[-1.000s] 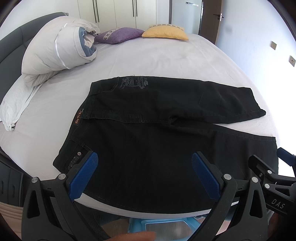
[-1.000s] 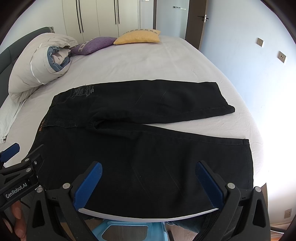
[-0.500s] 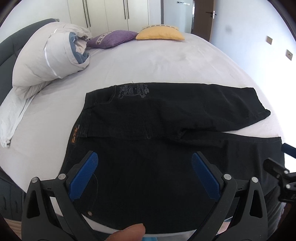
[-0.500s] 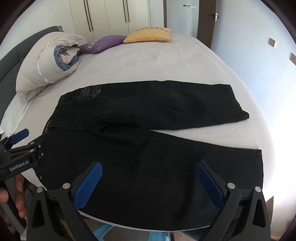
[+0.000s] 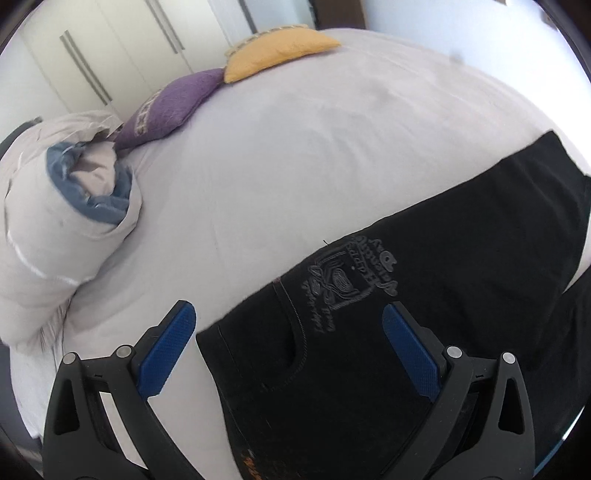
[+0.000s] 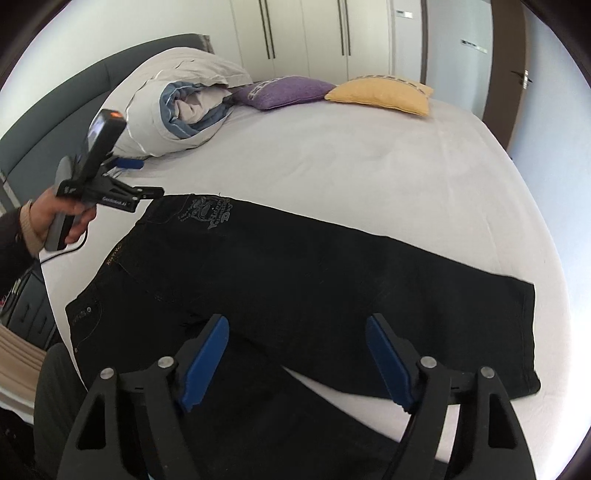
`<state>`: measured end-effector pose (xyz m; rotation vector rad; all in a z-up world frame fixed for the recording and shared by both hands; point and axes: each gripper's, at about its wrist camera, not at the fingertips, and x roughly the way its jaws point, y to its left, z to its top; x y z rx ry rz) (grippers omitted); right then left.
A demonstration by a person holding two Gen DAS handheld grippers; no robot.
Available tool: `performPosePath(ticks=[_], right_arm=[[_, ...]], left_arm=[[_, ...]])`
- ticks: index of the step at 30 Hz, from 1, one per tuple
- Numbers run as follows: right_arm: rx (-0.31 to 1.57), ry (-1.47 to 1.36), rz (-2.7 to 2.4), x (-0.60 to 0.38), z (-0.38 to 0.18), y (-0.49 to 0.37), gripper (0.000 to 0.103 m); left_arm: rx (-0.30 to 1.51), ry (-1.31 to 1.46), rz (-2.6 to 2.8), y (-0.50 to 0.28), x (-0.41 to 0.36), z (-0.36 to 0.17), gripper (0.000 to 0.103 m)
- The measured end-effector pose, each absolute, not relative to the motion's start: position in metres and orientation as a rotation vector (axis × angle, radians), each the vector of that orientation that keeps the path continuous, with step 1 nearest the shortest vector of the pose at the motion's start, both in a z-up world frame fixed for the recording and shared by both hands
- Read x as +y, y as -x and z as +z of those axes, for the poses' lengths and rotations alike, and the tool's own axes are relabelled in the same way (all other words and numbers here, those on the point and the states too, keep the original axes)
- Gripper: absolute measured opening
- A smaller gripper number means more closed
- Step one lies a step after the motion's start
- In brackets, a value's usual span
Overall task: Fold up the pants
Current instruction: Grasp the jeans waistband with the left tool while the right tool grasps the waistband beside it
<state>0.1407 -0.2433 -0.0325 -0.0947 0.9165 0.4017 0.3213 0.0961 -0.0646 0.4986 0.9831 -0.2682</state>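
Black pants (image 6: 295,266) lie spread flat on the bed, waist to the left and the two legs running right. A grey printed emblem (image 5: 351,277) marks the far waist corner. My left gripper (image 5: 290,350) hovers open over that corner, one blue pad over the sheet and the other over the cloth. In the right wrist view the left gripper (image 6: 147,177) is held by a hand at the far left. My right gripper (image 6: 295,362) hangs over the crotch where the legs part. Its jaws are closing, and no cloth is pinched between the pads.
The pale sheet of the bed (image 6: 369,166) stretches beyond the pants. A rolled duvet (image 6: 177,107), a purple cushion (image 6: 284,90) and a yellow cushion (image 6: 380,96) sit at the far side. A grey headboard (image 6: 55,107) runs along the left, with wardrobe doors (image 6: 306,33) behind.
My left gripper swung from the near waist edge across to the far waist corner and rolled. My right gripper moved in over the crotch and its jaws narrowed.
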Motion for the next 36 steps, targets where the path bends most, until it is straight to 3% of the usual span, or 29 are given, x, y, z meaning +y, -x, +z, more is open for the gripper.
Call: performPosePath(ticks=[3, 5, 19, 21, 22, 23, 25, 29, 36], right_arm=[[0.936, 0.138, 0.447, -0.241, -0.043, -0.169, 0.066], [0.953, 0.147, 0.473, -0.240, -0.052, -0.188, 0.064], [1.038, 0.163, 0.685, -0.206, -0.093, -0.286, 0.060], [1.039, 0.195, 0.700, -0.194, -0.095, -0.297, 0.060], [1.043, 0.215, 0.707, -0.188, -0.096, -0.303, 0.060], [1.049, 0.230, 0.711, -0.183, -0.097, -0.309, 0.060], [1.058, 0.255, 0.721, -0.171, -0.098, -0.320, 0.058], [1.055, 0.304, 0.759, -0.152, -0.098, -0.332, 0.054], [1.084, 0.401, 0.803, -0.118, -0.108, -0.356, 0.040]], left_arm=[[1.051, -0.533, -0.337, -0.357, 0.097, -0.089, 0.098], [1.112, -0.544, -0.391, -0.373, 0.094, -0.107, 0.074], [1.264, -0.513, -0.461, -0.445, 0.119, -0.182, 0.074], [1.274, -0.500, -0.485, -0.446, 0.120, -0.186, 0.063], [1.285, -0.484, -0.512, -0.444, 0.121, -0.185, 0.043], [1.284, -0.492, -0.516, -0.443, 0.120, -0.185, 0.031], [1.259, -0.525, -0.529, -0.439, 0.116, -0.184, 0.017], [1.171, -0.542, -0.528, -0.427, 0.120, -0.175, 0.009], [1.043, -0.510, -0.539, -0.397, 0.138, -0.149, 0.009]])
